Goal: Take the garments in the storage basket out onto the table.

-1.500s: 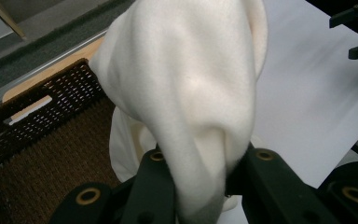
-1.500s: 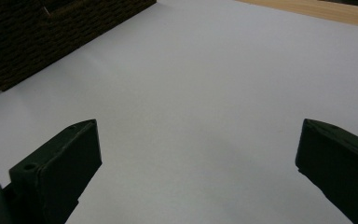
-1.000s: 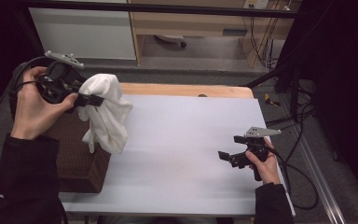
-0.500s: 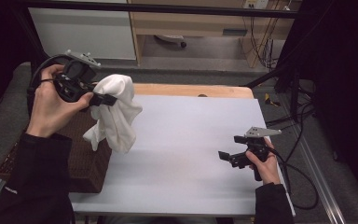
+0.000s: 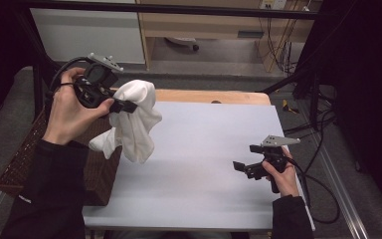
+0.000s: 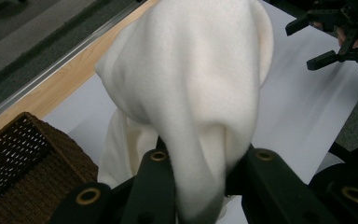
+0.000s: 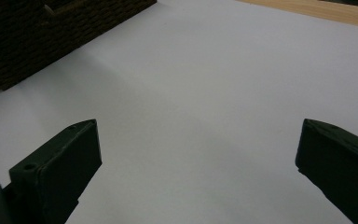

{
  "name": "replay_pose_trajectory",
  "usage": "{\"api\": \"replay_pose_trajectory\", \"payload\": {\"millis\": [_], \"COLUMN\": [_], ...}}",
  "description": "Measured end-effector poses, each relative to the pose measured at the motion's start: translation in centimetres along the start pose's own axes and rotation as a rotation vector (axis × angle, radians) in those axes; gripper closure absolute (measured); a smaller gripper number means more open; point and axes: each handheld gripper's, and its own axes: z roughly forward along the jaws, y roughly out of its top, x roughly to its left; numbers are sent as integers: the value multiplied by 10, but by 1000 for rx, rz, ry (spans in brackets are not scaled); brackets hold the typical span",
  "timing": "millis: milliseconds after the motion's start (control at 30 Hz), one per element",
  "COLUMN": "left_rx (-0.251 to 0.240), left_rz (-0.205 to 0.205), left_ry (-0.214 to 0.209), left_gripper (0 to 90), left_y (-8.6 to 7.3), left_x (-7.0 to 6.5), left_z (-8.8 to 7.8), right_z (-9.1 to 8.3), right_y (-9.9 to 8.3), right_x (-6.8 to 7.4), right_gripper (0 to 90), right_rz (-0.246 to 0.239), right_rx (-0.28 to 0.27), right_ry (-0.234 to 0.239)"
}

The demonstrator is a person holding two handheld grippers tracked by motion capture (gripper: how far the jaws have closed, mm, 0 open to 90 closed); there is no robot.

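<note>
A white cloth (image 5: 135,122) hangs in the air over the table's left side, next to a dark wicker basket (image 5: 94,169). My left gripper (image 5: 129,106) is shut on the cloth's top and holds it up; in the left gripper view the white cloth (image 6: 200,88) bulges out between the two black jaws. My right gripper (image 5: 243,159) rests low at the right of the white table (image 5: 204,164), open, nothing between its jaws. In the right gripper view its jaws stand wide apart over the bare white table (image 7: 205,102).
The wicker basket (image 7: 42,32) stands at the table's left edge, partly hanging off it. A wooden strip (image 5: 209,96) runs along the table's far edge. Cables (image 5: 323,189) trail off the right side. The other gripper (image 6: 335,32) shows at the top right of the left gripper view.
My left gripper has carried the cloth up and to the right, away from the basket and over the table. The right gripper has stayed put.
</note>
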Motion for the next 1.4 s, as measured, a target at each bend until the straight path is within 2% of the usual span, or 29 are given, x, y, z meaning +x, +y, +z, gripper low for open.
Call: {"api": "replay_pose_trajectory", "payload": {"millis": [867, 1400], "left_rx": [-4, 20], "left_rz": [73, 73], "left_ry": [-49, -72], "left_gripper": [780, 778], "left_y": [27, 20], "left_x": [-26, -26], "left_z": [23, 66], "right_z": [-2, -3], "right_y": [0, 0], "right_x": [1, 0], "right_gripper": [7, 7], "right_rz": [4, 4], "right_rx": [-5, -11], "right_ry": [5, 5]}}
